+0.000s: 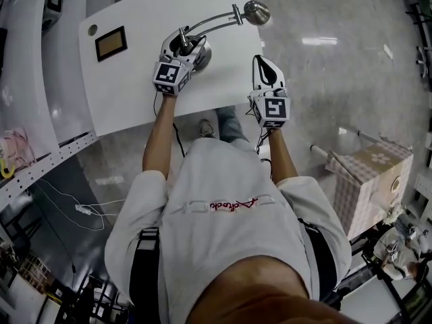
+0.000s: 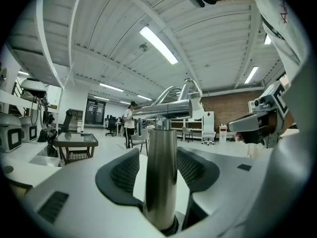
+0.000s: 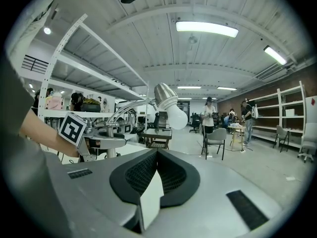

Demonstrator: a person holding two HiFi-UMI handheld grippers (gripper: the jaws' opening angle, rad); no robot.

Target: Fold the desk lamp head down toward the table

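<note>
Desk lamp (image 1: 214,23): it stands on the white bench (image 1: 135,93), with its round base (image 1: 200,54) about midway along and nearer the near edge. Its curved arm reaches out to the head (image 1: 256,11) at the right edge, close to the far right corner.

It looks like brushed metal throughout, so it is probably stiff, smooth and apt to slip under rubber pads. The base seems weighted, yet it may tip or skate if the hinge is tight. The pale bulb (image 3: 177,117) under the shade is likely fragile. The better holds are the upright post (image 2: 161,172) to steady the lamp, and the arm or metal shade to press down.

The left gripper (image 1: 181,44) has its jaws spread wide on either side of that post, and the pads do not appear to press it. The right gripper (image 1: 265,65) is closed on nothing, at the near right corner.

No container shows on the bench, only a dark-framed panel (image 1: 111,44) near the far left corner.
</note>
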